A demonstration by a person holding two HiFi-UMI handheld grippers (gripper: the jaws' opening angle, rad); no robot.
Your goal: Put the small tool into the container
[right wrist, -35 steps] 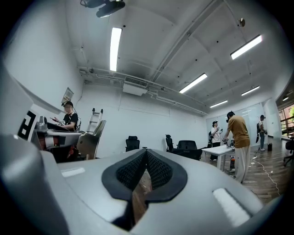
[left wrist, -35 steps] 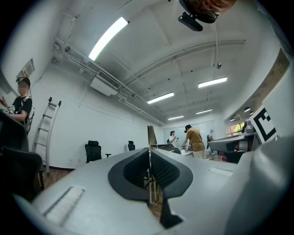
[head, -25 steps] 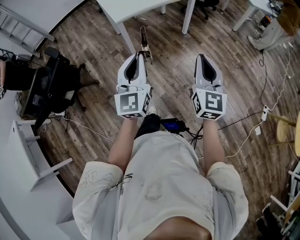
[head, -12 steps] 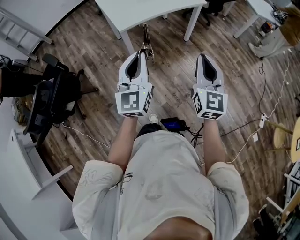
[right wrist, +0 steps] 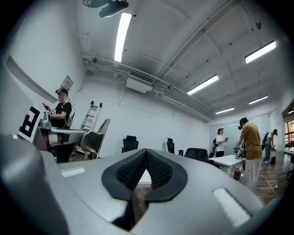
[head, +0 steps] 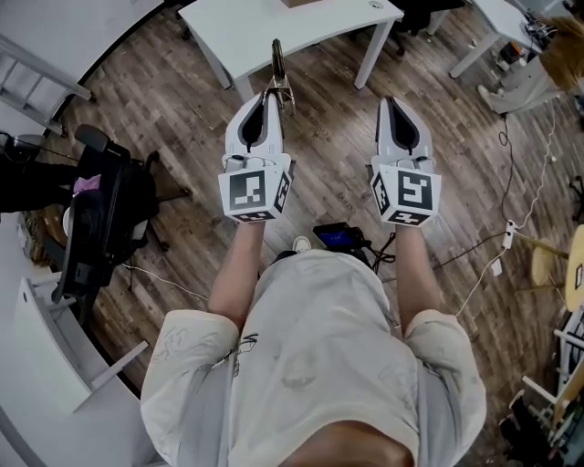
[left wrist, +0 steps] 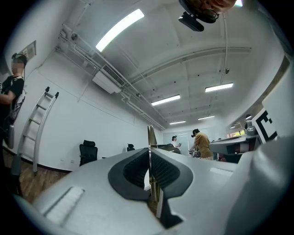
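My left gripper (head: 265, 97) is shut on a thin brass-coloured metal tool (head: 277, 67) that sticks out forward past the fingertips, above the wooden floor. In the left gripper view the tool (left wrist: 151, 137) stands as a narrow upright blade pinched between the dark pads of the left gripper (left wrist: 149, 158). The right gripper (head: 395, 100) is held level with the left one, shut, with nothing between its pads (right wrist: 156, 170). A white table (head: 301, 29) lies just ahead of both grippers. A brown item (head: 297, 3) sits at its far edge, cut off by the frame.
A black office chair (head: 102, 212) stands at the left beside white desks. A black device (head: 338, 239) with cables lies on the floor at my feet. Cables and a power strip (head: 514, 219) run at the right, near a round stool (head: 553, 258). People stand far off in both gripper views.
The white table has come further into view and nearer to both grippers. The grippers keep the same side-by-side pose, the left still shut on the tool.
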